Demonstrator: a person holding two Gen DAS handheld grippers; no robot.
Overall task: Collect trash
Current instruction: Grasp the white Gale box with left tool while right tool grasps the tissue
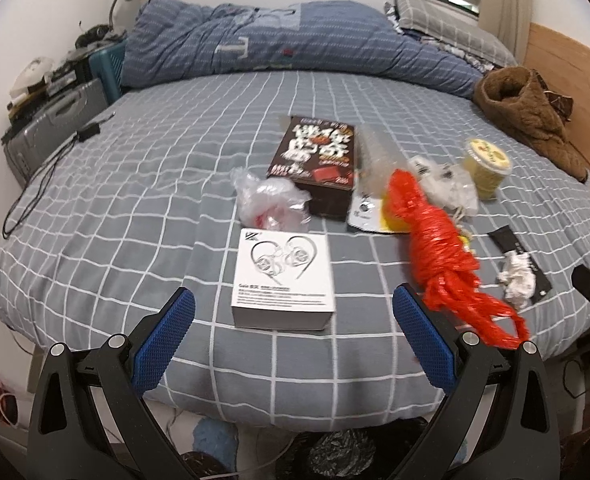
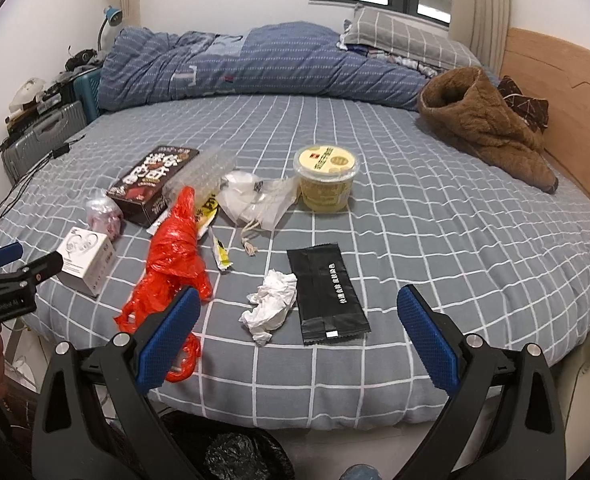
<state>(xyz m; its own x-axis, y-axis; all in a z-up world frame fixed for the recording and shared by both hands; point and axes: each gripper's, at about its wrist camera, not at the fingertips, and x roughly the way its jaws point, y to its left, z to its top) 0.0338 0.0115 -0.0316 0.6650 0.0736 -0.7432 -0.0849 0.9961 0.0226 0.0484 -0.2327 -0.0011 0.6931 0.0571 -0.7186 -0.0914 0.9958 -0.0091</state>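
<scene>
Right wrist view: the right gripper [image 2: 295, 334] hangs with its blue pads wide apart and empty above the near edge of the grey checked bed [image 2: 435, 216]. Just ahead of it lie the crumpled white tissue [image 2: 271, 308] and, touching it on the right, the flat black foil wrapper [image 2: 327, 294]. The tissue looks feather-light and soft; it should squash under the pads, so a pinch across its bulkiest middle seems safest. The wrapper is thin and slick and lies flat on the sheet, so it would likely need taking by a short end or an edge.

The twisted red plastic bag [image 2: 175, 248] sprawls left of these, limp and crinkly; its knotted middle offers the firmest hold. The left gripper [image 1: 293, 338], likewise spread and holding nothing, faces the white cardboard earphone box [image 1: 283, 276], which is stiff and square and best clamped across its narrower sides. Farther back stand the yellow lidded tub [image 2: 326, 178], rigid but possibly not empty, and the dark printed carton [image 2: 153, 184]. A black bin bag [image 2: 231, 456] shows below the bed edge.
</scene>
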